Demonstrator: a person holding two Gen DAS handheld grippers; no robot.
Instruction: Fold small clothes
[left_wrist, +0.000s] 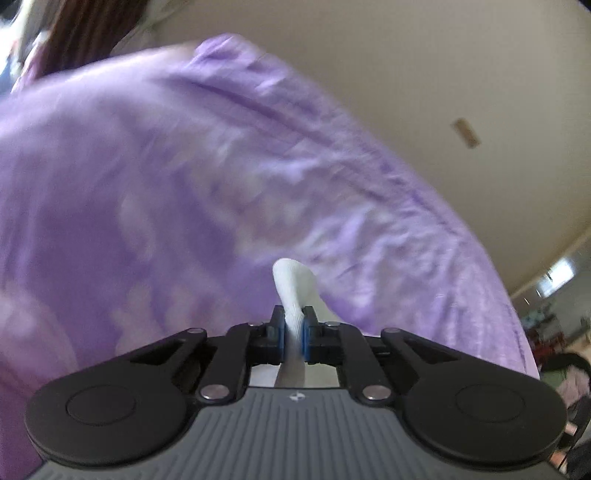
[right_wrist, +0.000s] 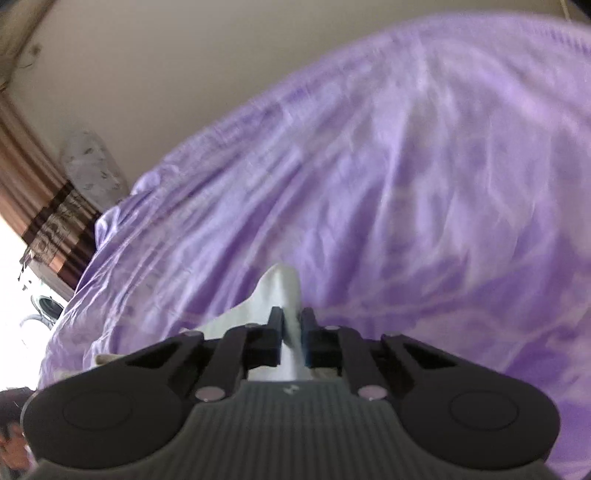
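In the left wrist view, the left gripper (left_wrist: 293, 325) has its fingers closed on a fold of the small white knitted cloth (left_wrist: 294, 284), which stands up between the blue pads (left_wrist: 282, 332) and rises just above the tips. Behind it the wide purple tie-dye bed sheet (left_wrist: 166, 177) fills most of the frame; its far edge curves from upper left to lower right, with the plain beige wall (left_wrist: 424, 66) beyond and a cluttered room corner at the right border.

In the right wrist view, the right gripper (right_wrist: 291, 325) also pinches the white cloth (right_wrist: 279, 288), which here spreads out to the left under the finger. Only this view shows the brown striped curtain (right_wrist: 44, 192) and a patterned grey pillow (right_wrist: 92, 166) at the sheet's left edge.
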